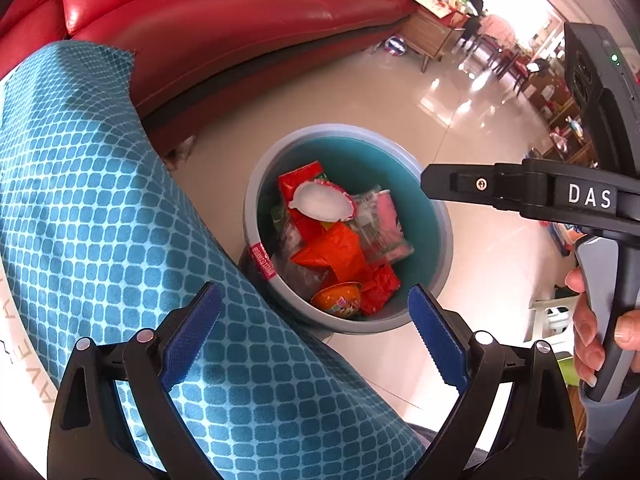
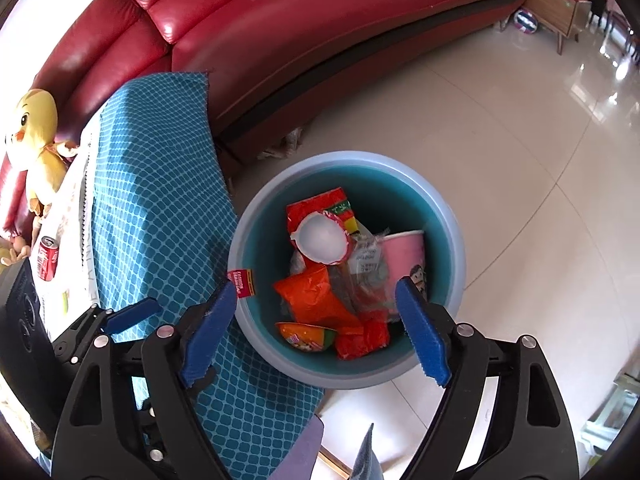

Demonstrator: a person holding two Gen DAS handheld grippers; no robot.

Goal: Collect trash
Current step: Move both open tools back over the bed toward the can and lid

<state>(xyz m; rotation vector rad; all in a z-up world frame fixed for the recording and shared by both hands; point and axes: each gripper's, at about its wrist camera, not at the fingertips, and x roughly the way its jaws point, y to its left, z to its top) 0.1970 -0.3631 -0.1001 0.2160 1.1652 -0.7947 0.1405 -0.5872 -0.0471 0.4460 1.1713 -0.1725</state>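
A round grey bin (image 1: 249, 216) with a teal inside stands on the floor beside a table. It holds a white round lid (image 1: 322, 202), a pink paper cup (image 1: 386, 216), orange and red wrappers (image 1: 336, 252) and a small orange bowl (image 1: 338, 300). My left gripper (image 1: 316, 336) hangs open above the bin's near rim, with nothing between its blue pads. My right gripper (image 2: 316, 332) is open too and empty, right over the bin (image 2: 456, 248), with the lid (image 2: 322, 240), cup (image 2: 404, 252) and wrappers (image 2: 316, 296) below it. One black finger (image 1: 460, 184) of the right gripper shows in the left wrist view.
A table under a blue patterned cloth (image 1: 100, 200) borders the bin on the left. On it stands a red soda can (image 2: 48, 258). A red leather sofa (image 2: 300, 28) runs behind, with a yellow plush duck (image 2: 36, 136). Glossy tiled floor (image 2: 520, 140) spreads to the right.
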